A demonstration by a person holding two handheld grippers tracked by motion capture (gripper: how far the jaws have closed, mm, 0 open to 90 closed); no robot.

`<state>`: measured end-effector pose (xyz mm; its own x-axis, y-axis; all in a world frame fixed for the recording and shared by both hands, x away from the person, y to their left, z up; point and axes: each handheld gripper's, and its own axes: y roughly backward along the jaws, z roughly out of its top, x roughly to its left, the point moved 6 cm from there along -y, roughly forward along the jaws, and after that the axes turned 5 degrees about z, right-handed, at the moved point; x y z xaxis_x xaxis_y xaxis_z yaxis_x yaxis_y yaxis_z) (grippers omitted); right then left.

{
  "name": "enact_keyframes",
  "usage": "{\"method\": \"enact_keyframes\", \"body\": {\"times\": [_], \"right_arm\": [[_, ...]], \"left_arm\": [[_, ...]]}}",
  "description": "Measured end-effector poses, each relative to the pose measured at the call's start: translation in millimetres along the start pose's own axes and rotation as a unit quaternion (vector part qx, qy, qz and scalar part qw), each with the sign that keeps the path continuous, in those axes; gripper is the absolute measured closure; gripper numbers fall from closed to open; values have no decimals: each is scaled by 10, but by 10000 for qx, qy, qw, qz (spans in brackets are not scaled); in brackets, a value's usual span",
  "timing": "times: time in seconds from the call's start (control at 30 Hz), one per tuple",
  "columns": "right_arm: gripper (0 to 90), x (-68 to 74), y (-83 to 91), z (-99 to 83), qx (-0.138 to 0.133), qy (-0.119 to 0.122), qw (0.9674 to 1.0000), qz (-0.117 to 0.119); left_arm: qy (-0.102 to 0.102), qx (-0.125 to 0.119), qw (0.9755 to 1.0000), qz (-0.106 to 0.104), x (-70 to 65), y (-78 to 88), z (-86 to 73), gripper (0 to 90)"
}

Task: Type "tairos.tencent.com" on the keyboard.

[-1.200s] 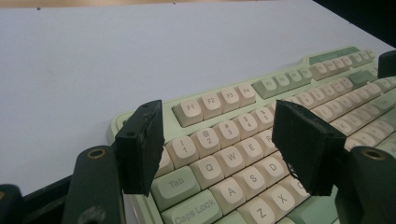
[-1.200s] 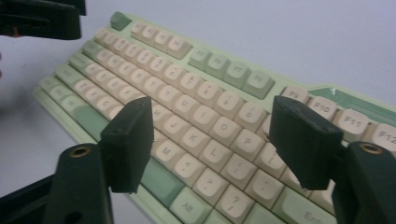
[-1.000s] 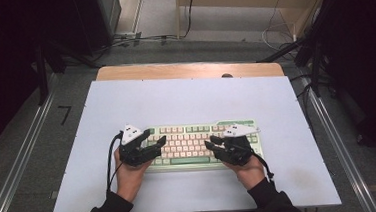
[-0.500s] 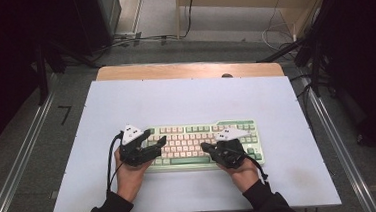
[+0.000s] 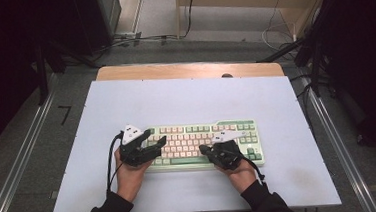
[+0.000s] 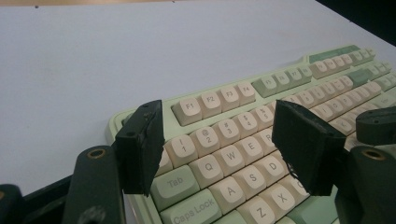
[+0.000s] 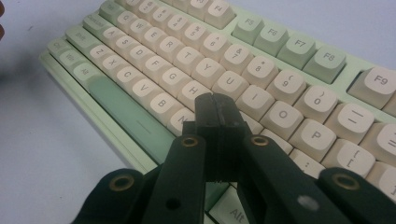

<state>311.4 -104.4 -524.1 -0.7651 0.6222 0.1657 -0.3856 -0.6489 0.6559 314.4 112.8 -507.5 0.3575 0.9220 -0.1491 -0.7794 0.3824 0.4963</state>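
One keyboard (image 5: 203, 142) is lying on one white table (image 5: 185, 98). Two grippers are hovering at it, a left gripper (image 5: 154, 143) and a right gripper (image 5: 205, 149), each carried by one hand, so two hands are showing: a left hand (image 5: 128, 173) and a right hand (image 5: 241, 172). Each gripper is bearing two black jaws, four jaws in all. One green space bar (image 7: 133, 116) is sitting in the keyboard's front row. One wooden strip (image 5: 188, 70) is running along the table's far edge.
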Motion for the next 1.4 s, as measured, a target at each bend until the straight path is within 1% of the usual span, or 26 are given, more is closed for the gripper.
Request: {"method": "enact_keyframes", "body": {"times": [0.27, 0.37, 0.4, 0.43, 0.47, 0.5, 0.57, 0.6, 0.63, 0.67, 0.73, 0.8, 0.9, 1.03, 1.1, 1.17, 1.27, 1.4], "right_arm": [[873, 11, -37, -18, 69, 25, 10000, 6], [873, 7, -50, -31, 76, 67, 9999, -34], [873, 3, -65, -48, 126, 80, 9999, -67], [873, 2, -67, -51, 70, 39, 10000, -48], [873, 1, -61, -45, 82, -16, 10000, -20], [857, 6, -40, -28, 62, -62, 9999, 57], [739, 13, 54, 49, -208, -194, 9994, 198], [690, 4, 107, 90, -321, -207, 9990, 211], [655, -11, 161, 121, -435, -206, 9987, 173], [594, -36, 207, 139, -542, -190, 9983, 120], [437, -99, 262, 137, -597, -256, 9979, 51], [341, -174, 289, 110, -600, -338, 9976, -54], [236, -259, 311, 81, -617, -492, 9968, -105], [178, -304, 343, 60, -588, -485, 9968, -237], [167, -335, 366, 40, -598, -483, 9965, -318], [160, -380, 396, 16, -603, -517, 9961, -397], [159, -464, 466, -26, -641, -592, 9948, -516], [159, -593, 572, -91, -743, -720, 9924, -662]], "left_arm": [[5, 4, 10000, -3, -2, -5, -2, 346], [5, 2, 10000, -6, -3, -5, -2, 346], [6, 1, 10000, -4, -3, -5, -2, 346], [10, -3, 10000, -4, -3, -3, -1, 346], [3, -5, 10000, 4, 0, 1, 0, 346], [3, -12, 10000, 1, 2, 4, 2, 346], [22, -28, 10000, 14, 8, 5, 5, 346], [22, -23, 10000, 14, 12, 4, 4, 346], [21, -17, 10000, 16, 15, 3, 3, 346], [21, -19, 10000, 20, 15, 3, 3, 346], [21, -27, 10000, 19, 13, 5, 4, 346], [27, -30, 10000, 20, 14, 7, 5, 343], [49, -20, 10000, 36, 24, 9, 7, 312], [44, -28, 10000, 48, 42, 23, 12, 303], [44, -53, 9999, 93, 51, 38, 16, 301], [64, -49, 9999, 102, 63, 47, 15, 276], [64, -36, 9999, 157, 82, 55, 11, 253], [42, -41, 9997, 236, 78, 66, 9, 224]]}}
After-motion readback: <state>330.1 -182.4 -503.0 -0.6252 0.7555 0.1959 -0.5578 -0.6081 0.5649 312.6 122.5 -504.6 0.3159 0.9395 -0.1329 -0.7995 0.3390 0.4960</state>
